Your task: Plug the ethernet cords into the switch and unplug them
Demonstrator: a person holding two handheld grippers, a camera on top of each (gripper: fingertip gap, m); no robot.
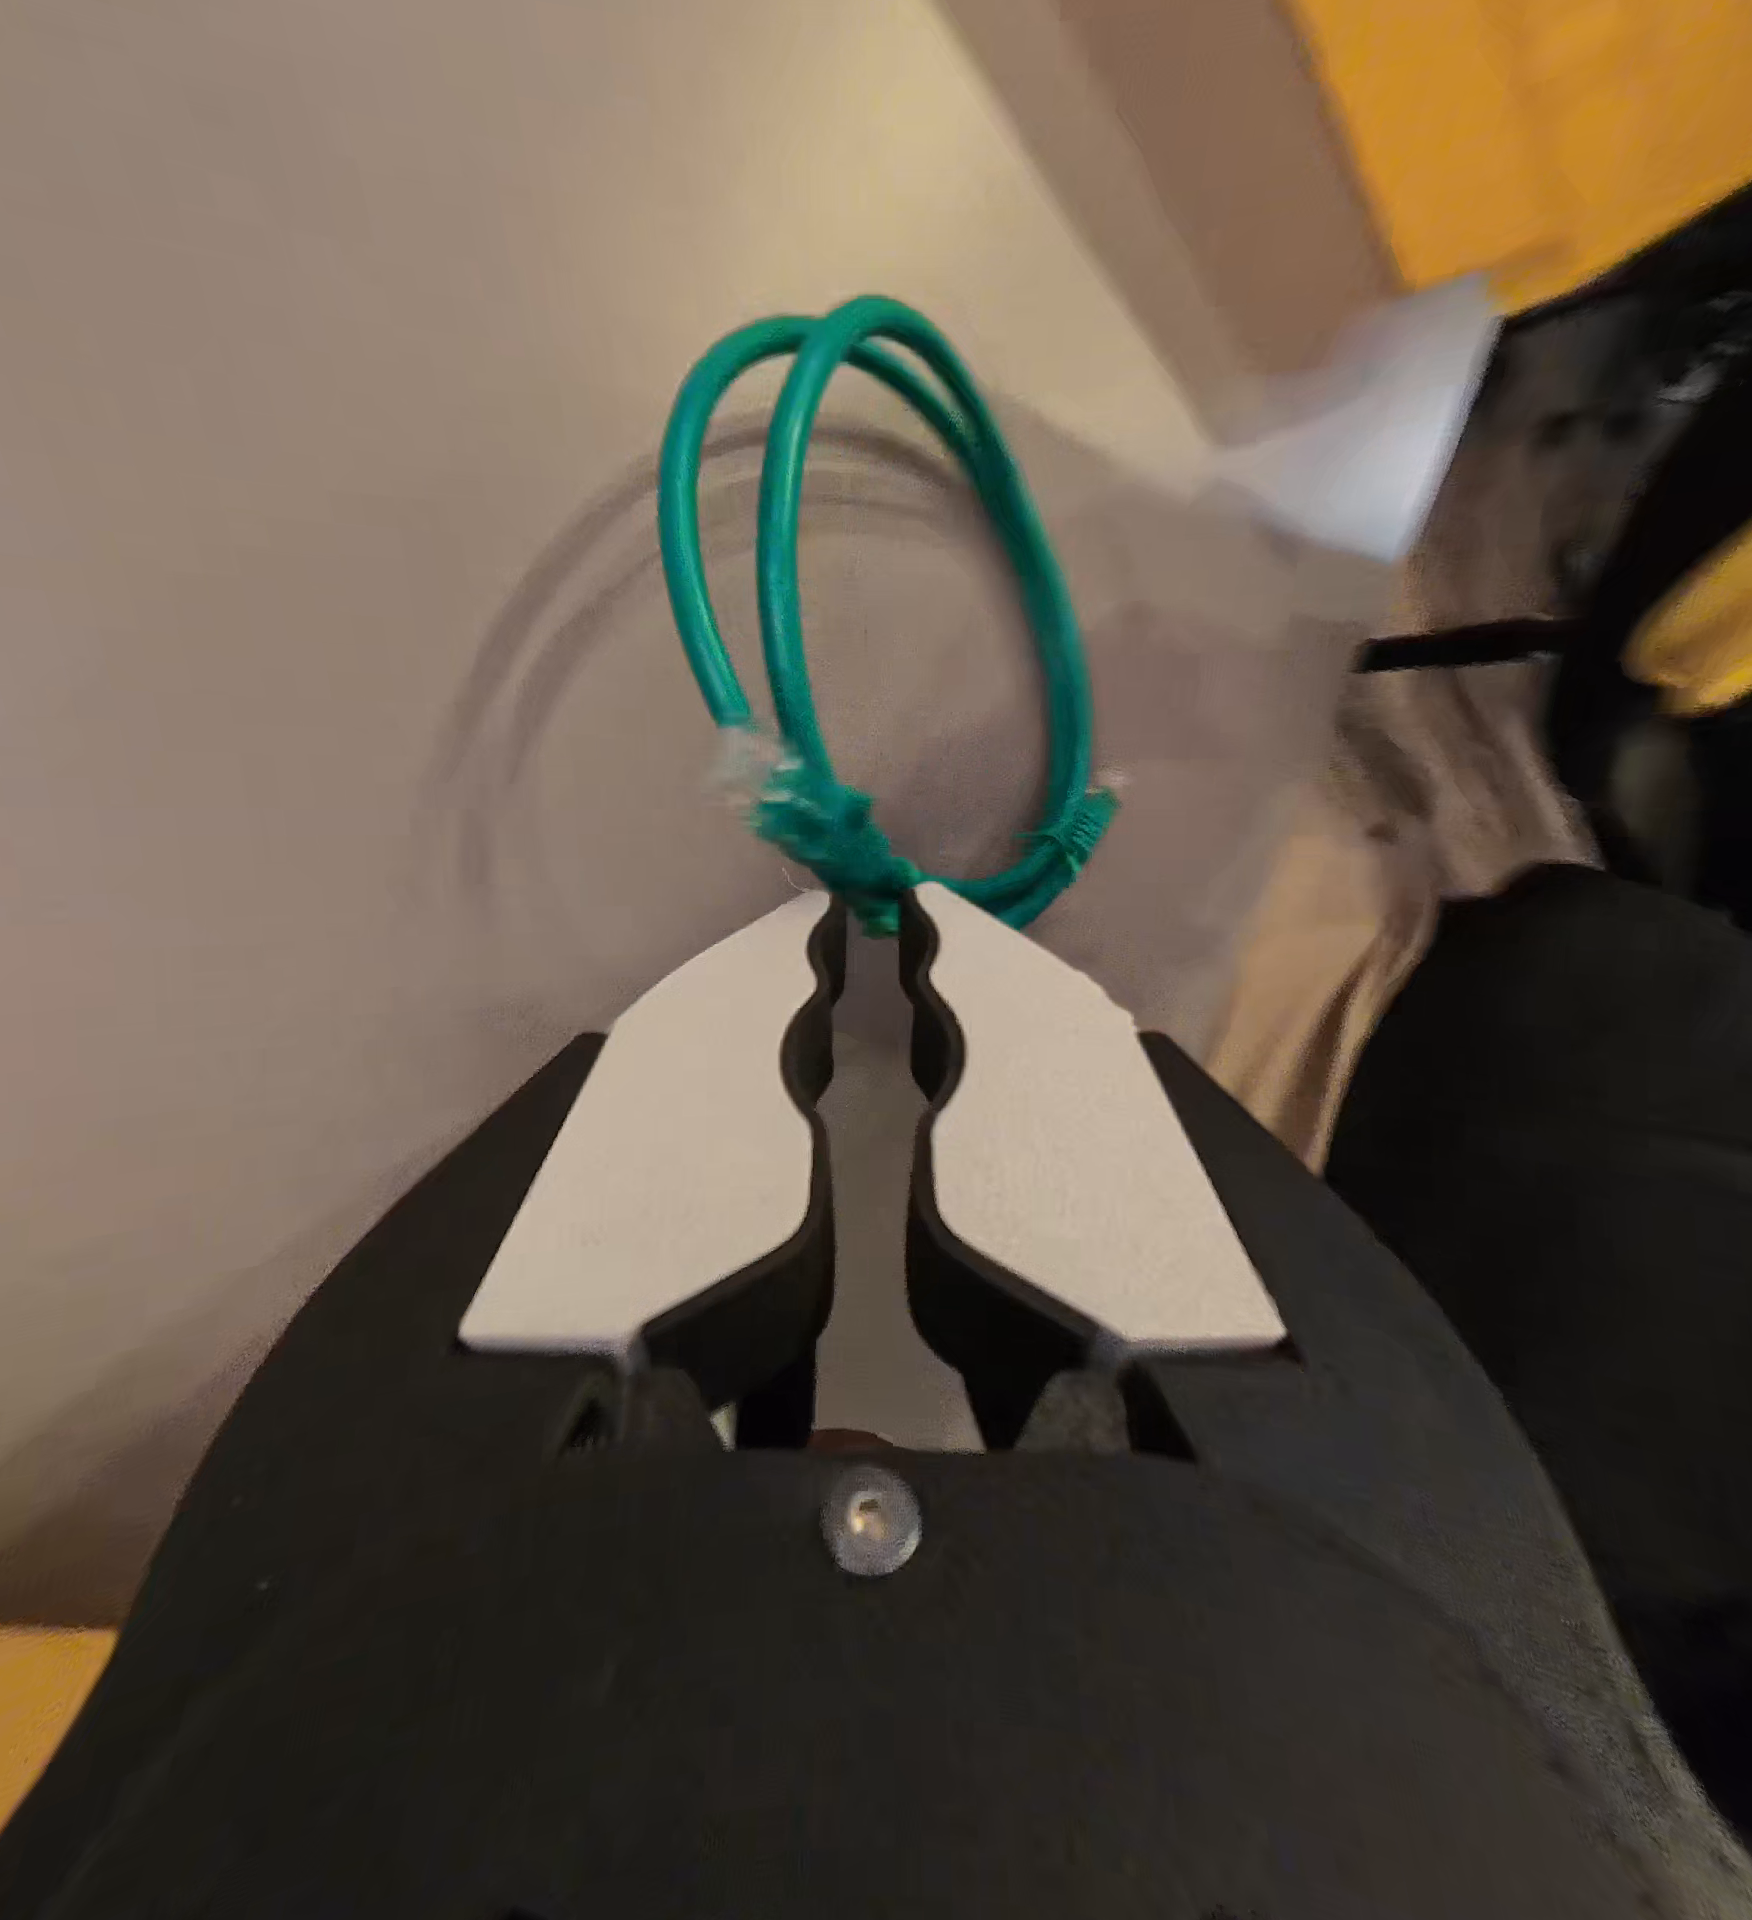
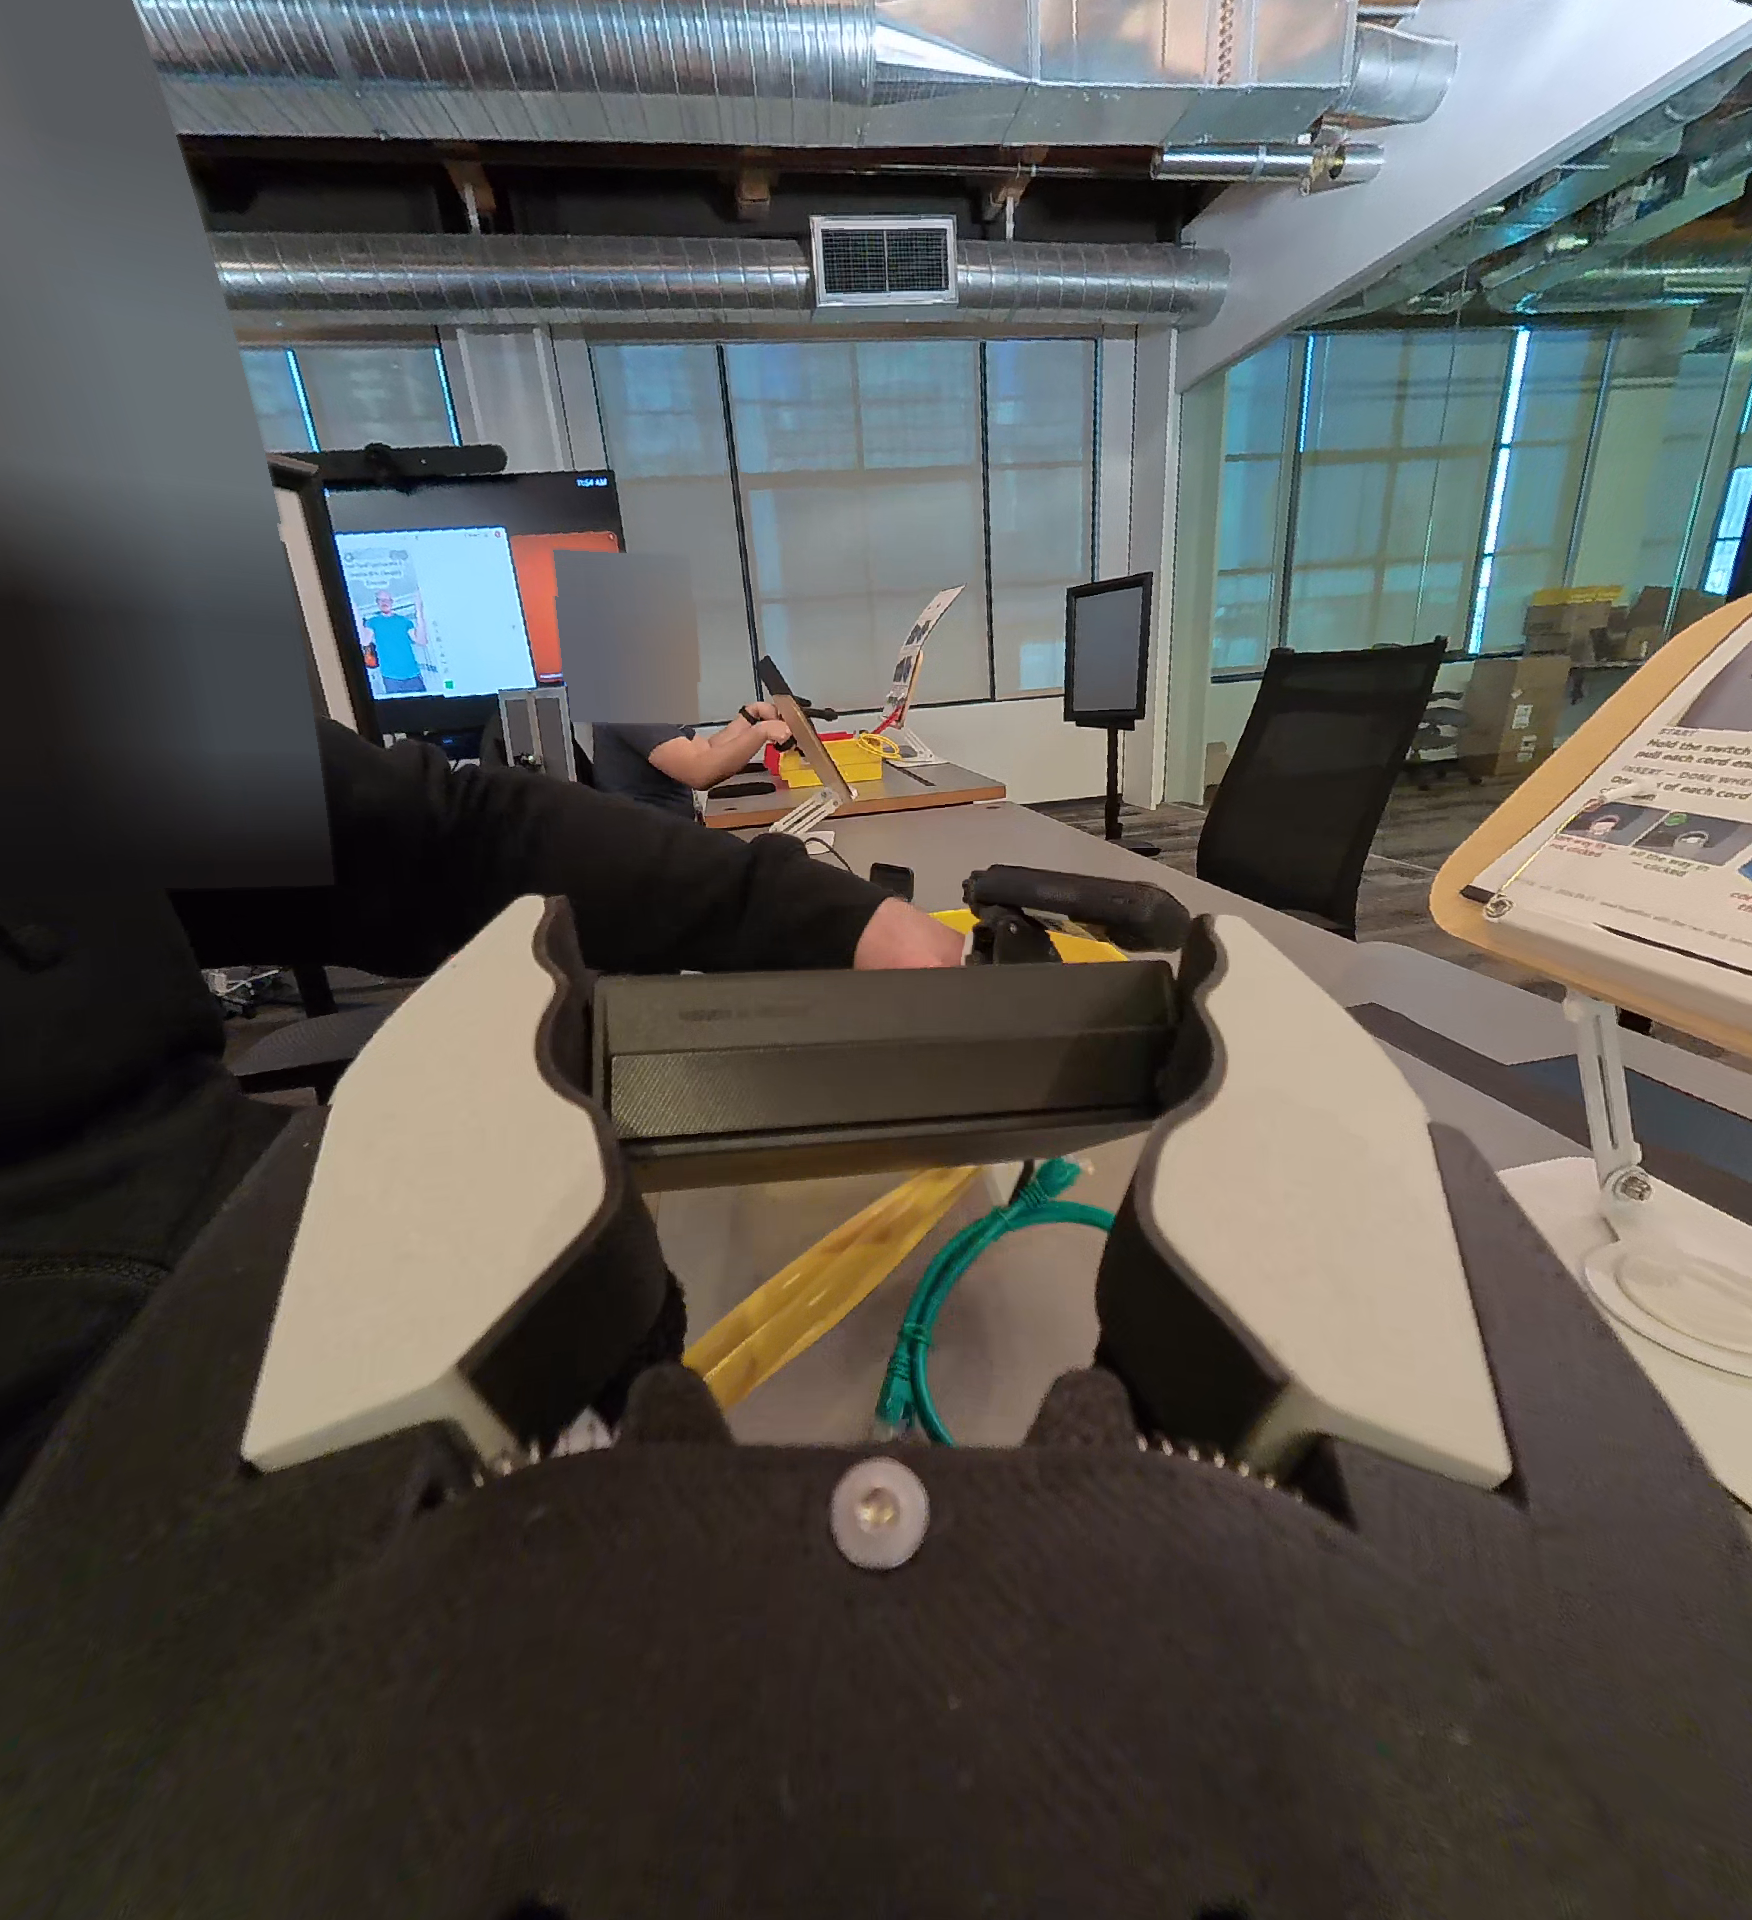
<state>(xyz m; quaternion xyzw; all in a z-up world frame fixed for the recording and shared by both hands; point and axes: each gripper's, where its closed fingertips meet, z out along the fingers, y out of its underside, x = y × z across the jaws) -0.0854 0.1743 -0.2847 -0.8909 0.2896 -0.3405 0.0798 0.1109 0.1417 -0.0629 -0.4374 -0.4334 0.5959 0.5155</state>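
In the left wrist view, the left tool pinches a coiled green ethernet cord at its tips, lifted over the blurred pale tabletop. In the right wrist view, the right tool clamps the black switch endwise above another green cord and a yellow bin on the tabletop.

Your right hand-held gripper has the switch crosswise between its fingers, raised over the bench. Under it on the bench lies a cord, with a bin to its left. Right of these stands a document stand. Your left hand-held gripper pinches a coiled cord at its tips, the loops before the fingers.
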